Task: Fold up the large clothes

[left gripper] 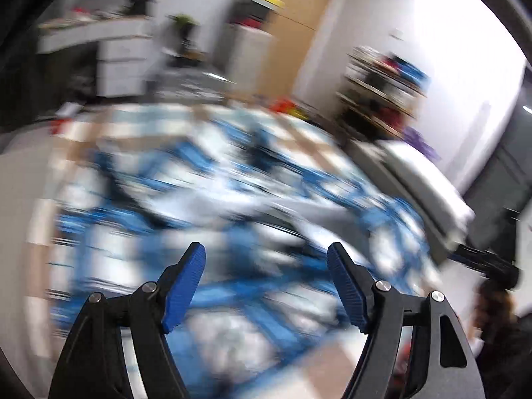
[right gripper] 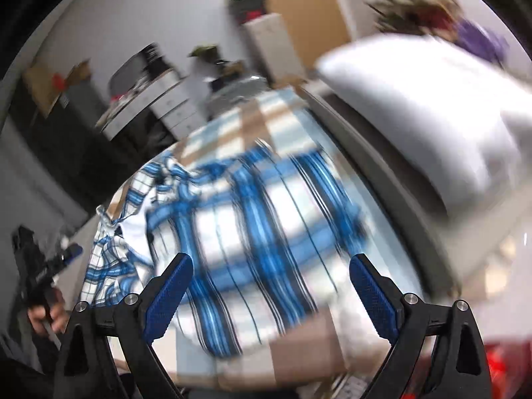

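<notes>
Blue pads of the left gripper (left gripper: 266,262) sit spread with nothing between them; right gripper (right gripper: 271,274) is spread wider, also empty. Both views are heavily motion-smeared. Blue-and-white plaid shirt (right gripper: 246,219) lies below both grippers on a tan-and-pale checked cover (right gripper: 252,116), collar area bunched at its left side in the right wrist view; fold state unreadable in the left view. A hand (right gripper: 46,312) holding the other gripper is cut off at the left edge. White pillow (right gripper: 429,106) lies right of the shirt. Drawer unit (left gripper: 121,63), cluttered shelf (left gripper: 382,89), and wooden panel (left gripper: 299,26) line the white walls, details blurred out.
</notes>
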`<act>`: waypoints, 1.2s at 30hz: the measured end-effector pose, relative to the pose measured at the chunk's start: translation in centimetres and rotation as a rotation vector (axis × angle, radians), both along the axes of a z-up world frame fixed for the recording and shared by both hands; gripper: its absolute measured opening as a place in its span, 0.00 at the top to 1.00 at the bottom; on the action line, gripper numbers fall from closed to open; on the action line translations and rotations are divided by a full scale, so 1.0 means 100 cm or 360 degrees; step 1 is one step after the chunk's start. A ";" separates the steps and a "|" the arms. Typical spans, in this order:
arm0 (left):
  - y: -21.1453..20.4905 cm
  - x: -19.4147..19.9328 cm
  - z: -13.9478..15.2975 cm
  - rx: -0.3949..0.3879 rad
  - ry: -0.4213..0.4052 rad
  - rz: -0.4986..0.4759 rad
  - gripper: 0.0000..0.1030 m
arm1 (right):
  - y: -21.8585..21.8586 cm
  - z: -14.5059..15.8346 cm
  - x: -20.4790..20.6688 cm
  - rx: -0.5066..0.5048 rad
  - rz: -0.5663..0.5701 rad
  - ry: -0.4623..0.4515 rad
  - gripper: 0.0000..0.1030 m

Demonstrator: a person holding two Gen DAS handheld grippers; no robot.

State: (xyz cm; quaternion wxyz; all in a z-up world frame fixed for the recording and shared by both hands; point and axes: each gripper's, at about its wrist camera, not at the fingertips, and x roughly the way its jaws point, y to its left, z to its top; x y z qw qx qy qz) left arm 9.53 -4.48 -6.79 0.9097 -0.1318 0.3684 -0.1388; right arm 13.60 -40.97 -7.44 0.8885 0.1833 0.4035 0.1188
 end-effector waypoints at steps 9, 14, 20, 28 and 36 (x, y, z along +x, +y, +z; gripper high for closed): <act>-0.110 0.023 -0.028 -0.0244 0.0100 -0.0513 0.31 | 0.023 -0.018 -0.008 0.0127 0.0131 0.0025 0.07; -0.124 0.035 -0.040 -0.0387 0.0277 -0.0601 0.31 | 0.050 -0.029 -0.007 0.0048 0.0250 0.0053 0.07; -0.120 0.044 -0.052 -0.0461 0.0469 -0.0558 0.31 | 0.049 -0.031 -0.014 0.0019 0.0237 0.0043 0.07; -0.106 0.025 -0.030 -0.0353 0.0336 -0.0342 0.31 | 0.040 -0.036 -0.016 -0.0003 0.0192 0.0057 0.07; -0.107 0.048 -0.052 -0.0264 0.0466 -0.0362 0.31 | 0.045 -0.029 -0.015 -0.0022 0.0227 0.0018 0.07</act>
